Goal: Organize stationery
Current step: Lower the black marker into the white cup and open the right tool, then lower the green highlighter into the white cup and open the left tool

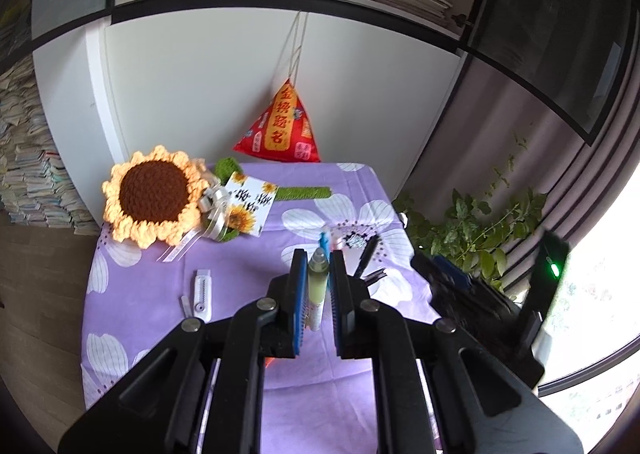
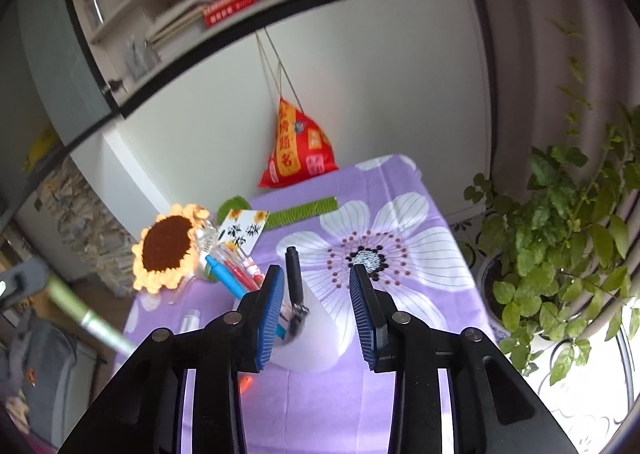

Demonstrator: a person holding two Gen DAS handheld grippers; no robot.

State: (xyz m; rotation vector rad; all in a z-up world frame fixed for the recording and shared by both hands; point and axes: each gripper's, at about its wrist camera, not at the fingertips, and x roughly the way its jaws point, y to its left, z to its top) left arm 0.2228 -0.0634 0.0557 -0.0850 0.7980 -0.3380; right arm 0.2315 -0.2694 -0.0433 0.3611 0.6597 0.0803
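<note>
My left gripper is shut on a pale green pen, held above the purple-clothed table. The same pen shows blurred at the left of the right wrist view. My right gripper is open, its fingers on either side of a white pen cup. The cup holds a black pen, a blue pen and red pens. A white utility knife lies on the cloth left of my left gripper.
A crochet sunflower with a card lies at the table's back left. A red triangular pouch hangs at the back wall. A potted plant stands right of the table. Book stacks are at the left.
</note>
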